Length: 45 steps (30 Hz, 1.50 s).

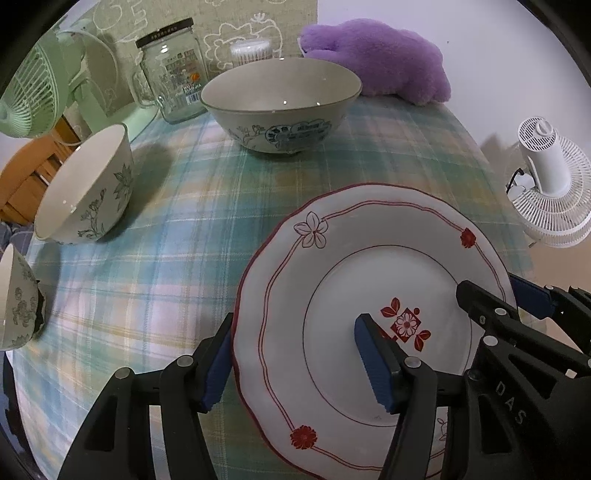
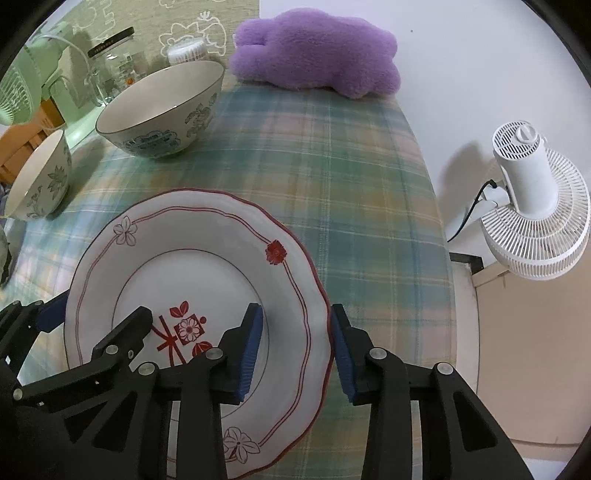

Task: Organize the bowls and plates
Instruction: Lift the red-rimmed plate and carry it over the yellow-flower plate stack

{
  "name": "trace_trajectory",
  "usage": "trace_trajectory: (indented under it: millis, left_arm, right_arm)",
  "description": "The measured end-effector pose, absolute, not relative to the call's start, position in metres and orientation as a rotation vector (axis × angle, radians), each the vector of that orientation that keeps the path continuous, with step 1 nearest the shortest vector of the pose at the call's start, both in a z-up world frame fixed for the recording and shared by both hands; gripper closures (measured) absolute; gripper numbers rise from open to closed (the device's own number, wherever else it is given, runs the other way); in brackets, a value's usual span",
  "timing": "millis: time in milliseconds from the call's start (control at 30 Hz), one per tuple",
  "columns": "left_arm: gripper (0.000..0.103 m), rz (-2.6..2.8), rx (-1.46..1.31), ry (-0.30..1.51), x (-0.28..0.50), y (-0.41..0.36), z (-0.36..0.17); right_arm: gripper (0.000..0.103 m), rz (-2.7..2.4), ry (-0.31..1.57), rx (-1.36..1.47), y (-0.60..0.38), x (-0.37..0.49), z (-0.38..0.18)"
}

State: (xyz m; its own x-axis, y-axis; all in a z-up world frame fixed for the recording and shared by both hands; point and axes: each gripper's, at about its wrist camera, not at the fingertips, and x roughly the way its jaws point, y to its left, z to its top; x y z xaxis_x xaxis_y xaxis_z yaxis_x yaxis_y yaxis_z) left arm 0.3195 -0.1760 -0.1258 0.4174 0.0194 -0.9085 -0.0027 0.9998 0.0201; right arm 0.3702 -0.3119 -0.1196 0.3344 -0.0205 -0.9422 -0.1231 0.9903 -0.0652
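step: grasping plate (image 1: 332, 266) on bench (image 1: 155, 266) | left gripper (image 1: 295, 365), right gripper (image 2: 297, 350): both gaping, straddling opposite rims, not clamped | next: close both, lift level toward bowls (image 1: 280, 99)

I am reading "DAS" in pale letters on the black body of the right gripper (image 1: 491, 317); the glass jar (image 1: 173, 74) label is showing print too blurred to read.

Domestic setting — counter under a green plaid cloth (image 2: 332, 177), purple plush toy (image 2: 317, 55), white clip-on fan (image 2: 535, 206), empty glass jar (image 1: 173, 74), patterned wall hanging (image 1: 221, 22).
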Motion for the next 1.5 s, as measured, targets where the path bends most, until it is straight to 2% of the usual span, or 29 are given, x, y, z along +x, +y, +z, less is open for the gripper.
trace_trajectory:
  millis: [567,967,1500]
  left_arm:
    - [0.041,0.005,0.013,1.065,0.306,-0.183,-0.071]
    - [0.041,-0.044,0.016,1.016,0.272,-0.183,-0.034]
    - [0.041,-0.149,0.051,1.051,0.200,-0.185,-0.040]
  right_arm:
    - [0.062,0.022,1.164,-0.065,-0.322,0.359,-0.066]
    - [0.062,-0.019,1.111,-0.026,-0.329,0.322,-0.020]
    - [0.062,-0.114,1.155,0.002,-0.331,0.229,-0.016]
